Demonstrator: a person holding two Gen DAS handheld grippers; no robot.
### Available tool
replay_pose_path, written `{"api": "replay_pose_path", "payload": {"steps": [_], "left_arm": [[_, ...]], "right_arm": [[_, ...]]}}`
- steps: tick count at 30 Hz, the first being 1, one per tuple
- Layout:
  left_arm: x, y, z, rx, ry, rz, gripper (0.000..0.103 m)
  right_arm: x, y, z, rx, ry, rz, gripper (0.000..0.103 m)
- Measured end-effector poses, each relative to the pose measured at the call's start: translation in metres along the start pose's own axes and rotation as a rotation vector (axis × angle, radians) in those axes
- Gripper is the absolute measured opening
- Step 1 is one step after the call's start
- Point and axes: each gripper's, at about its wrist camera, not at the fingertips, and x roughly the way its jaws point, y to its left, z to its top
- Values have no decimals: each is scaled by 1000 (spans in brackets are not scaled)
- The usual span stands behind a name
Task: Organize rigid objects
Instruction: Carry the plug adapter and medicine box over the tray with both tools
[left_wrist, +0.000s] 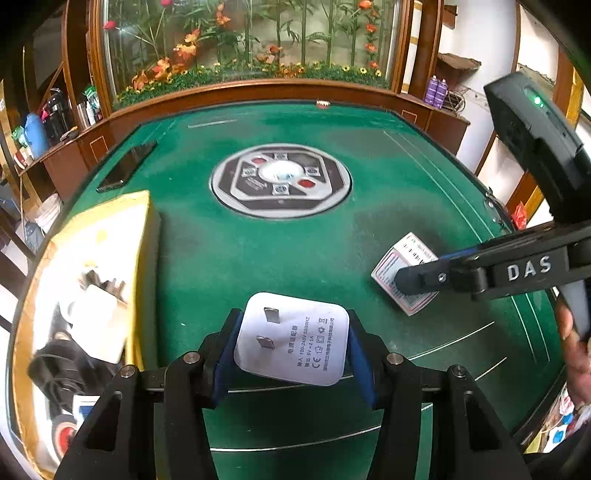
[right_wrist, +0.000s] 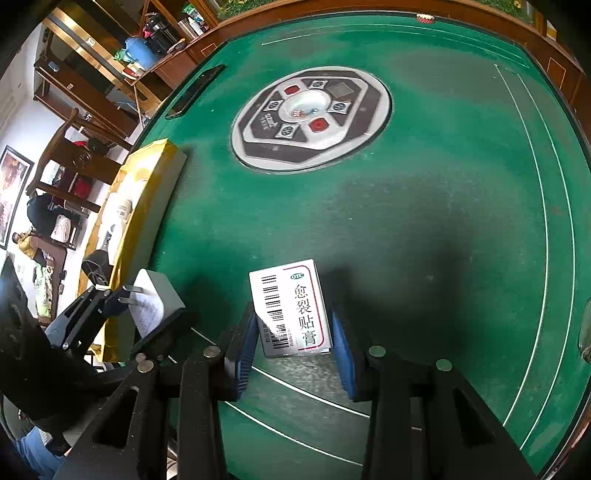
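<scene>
My left gripper (left_wrist: 291, 343) is shut on a white power adapter (left_wrist: 291, 339), prongs facing the camera, held above the green table. It shows too in the right wrist view (right_wrist: 157, 299). My right gripper (right_wrist: 295, 332) is open, its blue pads either side of a small white medicine box (right_wrist: 290, 310) that lies on the felt; the left pad is close to the box, the right pad stands apart. In the left wrist view the right gripper (left_wrist: 413, 277) reaches over the box (left_wrist: 402, 273).
A yellow-rimmed box (left_wrist: 144, 236) with white chargers and black items stands at the table's left edge. The round control panel (left_wrist: 280, 181) sits in the table's middle. A black phone (left_wrist: 125, 166) lies at the far left. Wooden shelves and a flower display stand behind.
</scene>
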Motion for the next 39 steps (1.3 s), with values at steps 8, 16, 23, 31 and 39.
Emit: {"api": "replay_pose_path", "payload": {"steps": [8,16,23,31,39], "left_arm": [[-22,17,9,-1,-50,8,57],[-43,53,11,-37,-85,46,57],[-55,97,4,-89,-89,100,57],[-61,160,-4,-171,-89,175,57],[-44,200,-8,-200,-56,208,57]], "right_arm": [[-3,24,7,-11,-23,12,37],[-5,57,22,-53,-54,30,37],[2,87,36,-73,-67,67,37],[19,128,54,-121,-55,91,37],[44,183,77,-202,-24,83,37]]}}
